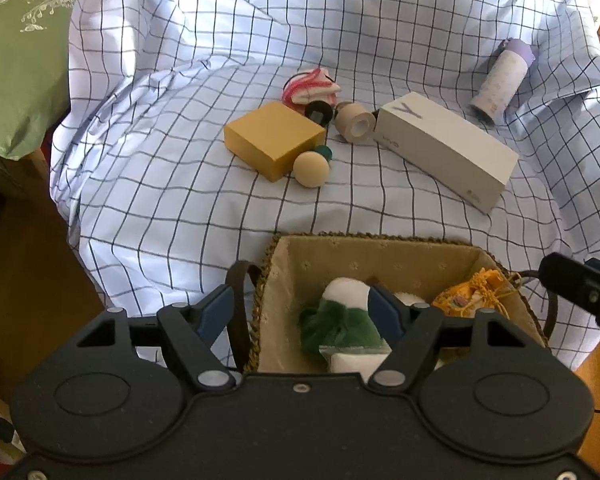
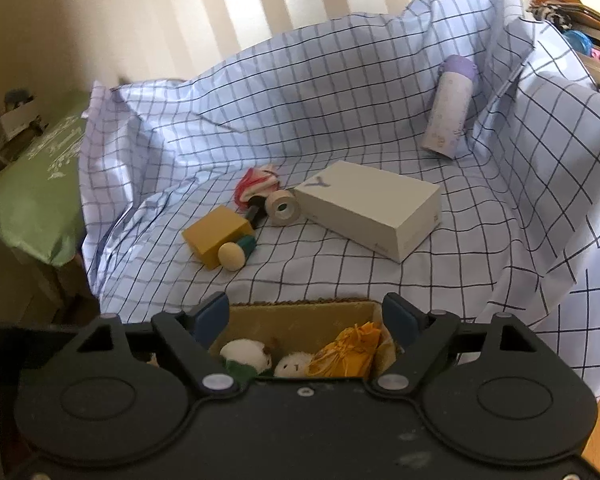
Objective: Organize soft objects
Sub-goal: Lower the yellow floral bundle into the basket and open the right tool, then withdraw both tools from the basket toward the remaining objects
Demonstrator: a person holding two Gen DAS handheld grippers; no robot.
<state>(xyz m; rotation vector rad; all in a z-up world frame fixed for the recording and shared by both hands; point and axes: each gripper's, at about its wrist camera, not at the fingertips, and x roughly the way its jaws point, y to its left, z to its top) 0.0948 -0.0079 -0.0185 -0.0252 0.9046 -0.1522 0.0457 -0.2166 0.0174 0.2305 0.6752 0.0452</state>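
A woven basket (image 1: pixel 380 254) with a beige lining stands at the near edge of the checked cloth. In it lie a green and white plush (image 1: pixel 346 314), a small white plush (image 2: pixel 294 364) and an orange drawstring pouch (image 1: pixel 474 294). My left gripper (image 1: pixel 300 312) is open and straddles the basket's left wall: one finger is outside by the dark handle (image 1: pixel 238 288), the other inside by the green plush. My right gripper (image 2: pixel 304 316) hangs open over the basket, above the pouch, holding nothing. A pink and white striped soft item (image 1: pixel 312 88) lies further back on the cloth.
Around the striped item lie a yellow block (image 1: pixel 274 138), a wooden ball (image 1: pixel 311 169), a tape roll (image 1: pixel 356 122) and a long white box (image 1: pixel 448 150). A lilac bottle (image 1: pixel 500 80) lies at the back right. A green bag (image 1: pixel 16 68) sits left.
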